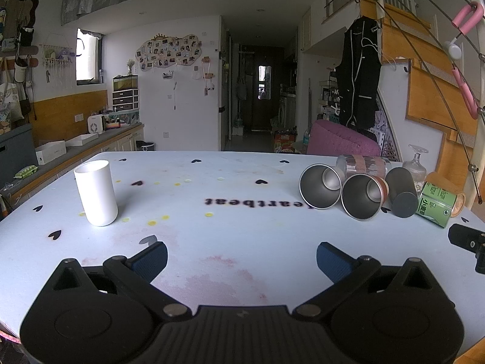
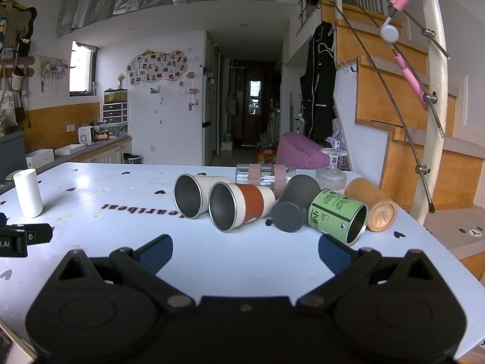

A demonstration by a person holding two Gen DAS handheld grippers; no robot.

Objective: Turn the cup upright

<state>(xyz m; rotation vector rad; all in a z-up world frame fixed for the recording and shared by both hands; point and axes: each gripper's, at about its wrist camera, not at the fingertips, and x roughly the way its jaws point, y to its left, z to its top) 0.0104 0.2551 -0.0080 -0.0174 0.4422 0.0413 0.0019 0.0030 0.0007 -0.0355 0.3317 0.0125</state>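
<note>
Steel-lined banded cup (image 2: 239,209) lies tipped near the desk's (image 2: 121,200) right edge; light, stiff, slick. Right tongs (image 2: 245,250) and left tongs (image 1: 242,257) gape released. Pinch mid-wall.

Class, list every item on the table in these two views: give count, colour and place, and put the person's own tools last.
White cup: 1, white, upright, table's left.
Steel cup: 1, cream outside, on its side, centre.
Banded cup: 1, cream with red-brown band, on its side.
Dark cup: 1, dark grey, on its side.
Green tin: 1, green, on its side.
Wooden cup: 1, tan, on its side, far right.
Clear tumbler: 1, on its side behind.
Stemmed glass: 1, clear, inverted.
Table: 1, pale blue.
Left gripper: jaws open.
Right gripper: jaws open.
</note>
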